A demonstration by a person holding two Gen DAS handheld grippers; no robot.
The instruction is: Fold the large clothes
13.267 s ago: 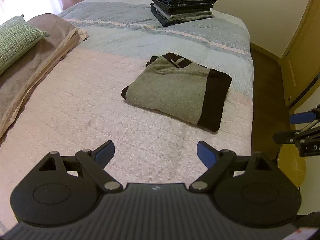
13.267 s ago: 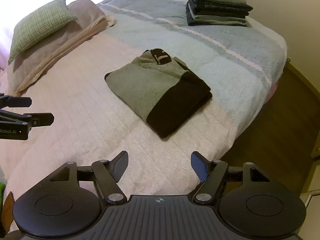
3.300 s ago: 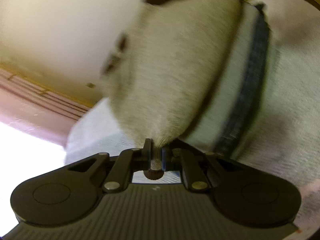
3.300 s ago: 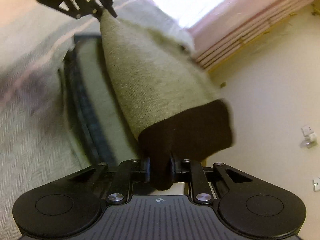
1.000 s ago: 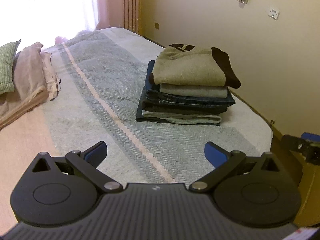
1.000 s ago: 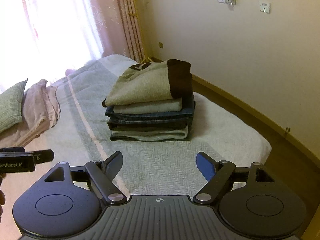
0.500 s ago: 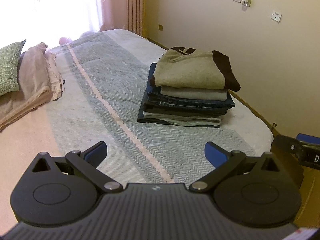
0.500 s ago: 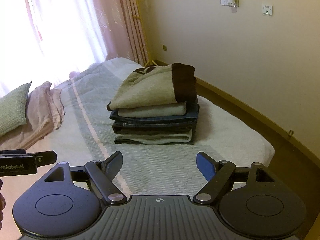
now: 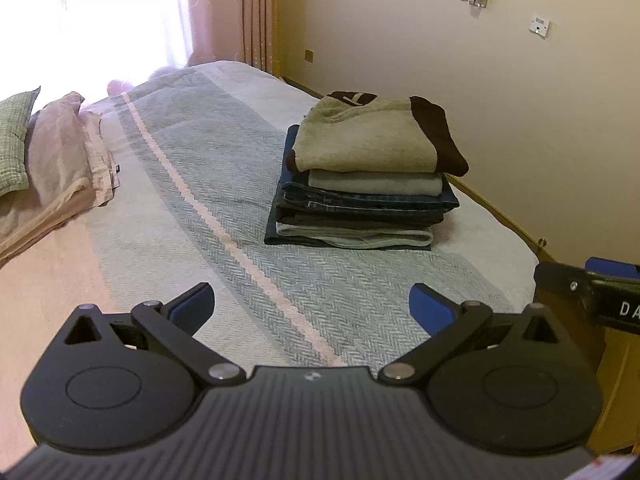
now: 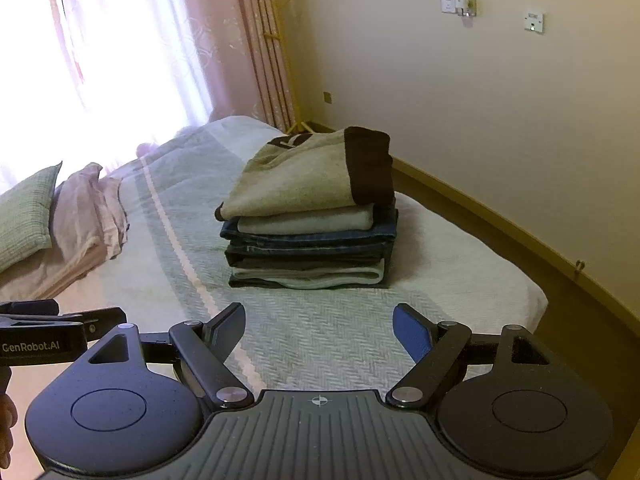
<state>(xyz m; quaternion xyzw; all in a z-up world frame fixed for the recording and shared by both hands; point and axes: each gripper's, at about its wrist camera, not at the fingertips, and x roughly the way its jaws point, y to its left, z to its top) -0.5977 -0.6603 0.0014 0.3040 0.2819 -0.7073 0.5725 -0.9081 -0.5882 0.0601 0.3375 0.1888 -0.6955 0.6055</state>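
The folded grey sweater with a dark brown band (image 9: 368, 142) (image 10: 308, 178) lies on top of a stack of folded clothes (image 9: 360, 208) (image 10: 308, 252) near the far corner of the bed. My left gripper (image 9: 312, 308) is open and holds nothing, well back from the stack. Open and holding nothing as well, my right gripper (image 10: 318, 328) hangs over the bedspread in front of the stack. The right gripper's tip shows at the right edge of the left wrist view, and the left gripper's tip shows at the left edge of the right wrist view.
The bed has a grey-green herringbone cover with a pale stripe (image 9: 208, 208) and a pink quilt (image 9: 44, 280). A green pillow (image 10: 24, 216) and pink bedding (image 10: 88, 216) lie at the left. Wall (image 10: 500, 120) and wooden floor (image 10: 560, 296) run to the right; curtains (image 10: 260, 40) hang behind.
Both grippers have drawn slightly back and risen from the stack in the last second, staying open. Earlier they carried the sweater from the quilt onto the stack and let go.
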